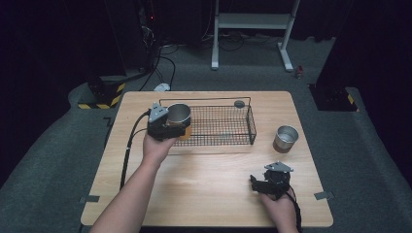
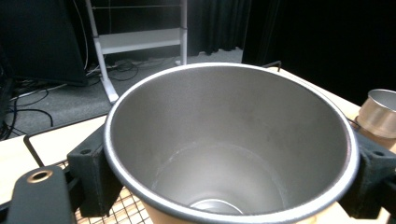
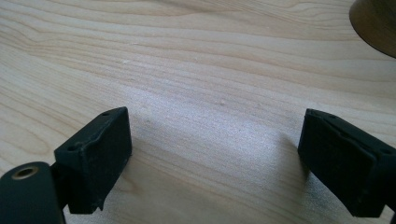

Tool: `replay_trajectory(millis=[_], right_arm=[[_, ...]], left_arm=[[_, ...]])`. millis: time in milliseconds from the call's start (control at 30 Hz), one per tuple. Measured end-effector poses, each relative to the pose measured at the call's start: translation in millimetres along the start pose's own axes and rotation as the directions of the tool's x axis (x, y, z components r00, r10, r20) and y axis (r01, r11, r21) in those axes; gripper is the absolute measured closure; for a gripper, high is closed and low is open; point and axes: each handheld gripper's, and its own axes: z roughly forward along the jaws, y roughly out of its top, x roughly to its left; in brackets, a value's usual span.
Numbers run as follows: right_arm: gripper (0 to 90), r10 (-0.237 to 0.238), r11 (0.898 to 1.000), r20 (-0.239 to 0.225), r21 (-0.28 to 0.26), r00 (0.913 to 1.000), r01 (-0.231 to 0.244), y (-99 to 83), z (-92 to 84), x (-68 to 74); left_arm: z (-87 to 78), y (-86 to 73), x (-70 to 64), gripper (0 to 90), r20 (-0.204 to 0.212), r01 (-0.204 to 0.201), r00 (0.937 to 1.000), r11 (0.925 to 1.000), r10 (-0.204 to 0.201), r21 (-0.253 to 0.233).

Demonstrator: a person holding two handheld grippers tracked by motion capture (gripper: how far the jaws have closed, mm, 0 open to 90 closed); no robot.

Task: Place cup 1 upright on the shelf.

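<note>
While the left gripper (image 2: 224,186) clamps an unmarked steel cup (image 2: 231,144) (matte grey inside, tan base), the right gripper (image 3: 215,158) gapes empty.

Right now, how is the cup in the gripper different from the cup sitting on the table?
The held cup is clamped between the jaws of the left gripper, above the left end of the wire basket; the other cup stands free on the table, right of the basket. The held cup is lifted; the other cup rests on the wood. Both are upright, silvery metal with a tan band low down.
</note>
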Motion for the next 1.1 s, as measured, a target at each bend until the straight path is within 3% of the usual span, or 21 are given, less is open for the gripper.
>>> replay_trajectory(millis=[467, 567, 733, 1100], right_arm=[[9.7, -0.001, 1.0, -0.001, -0.001, 1.0, 0.001, 0.0, 0.0, -0.1], [9.7, -0.005, 1.0, 0.0, -0.002, 1.0, 0.005, 0.0, 0.1, -0.3], [9.7, -0.003, 1.0, 0.0, -0.002, 1.0, 0.003, 0.0, 0.1, -0.2], [9.8, -0.006, 1.0, -0.001, -0.003, 1.0, 0.006, -0.1, 0.0, -0.3]], left_arm=[[23.2, 6.7, 10.2, 13.3, -0.025, 0.03, 0.9992, 0.9995, -0.03, 0.001], [29.4, 6.4, 9.7, 13.3, -0.038, 0.022, 0.999, 0.9997, -0.021, 0.008], [37.8, 3.9, 10.5, 13.3, -0.044, 0.054, 0.9976, 0.9986, -0.054, -0.003], [57.1, -8.2, 9.0, 13.2, -0.076, 0.048, 0.9961, 0.998, -0.045, 0.041]])
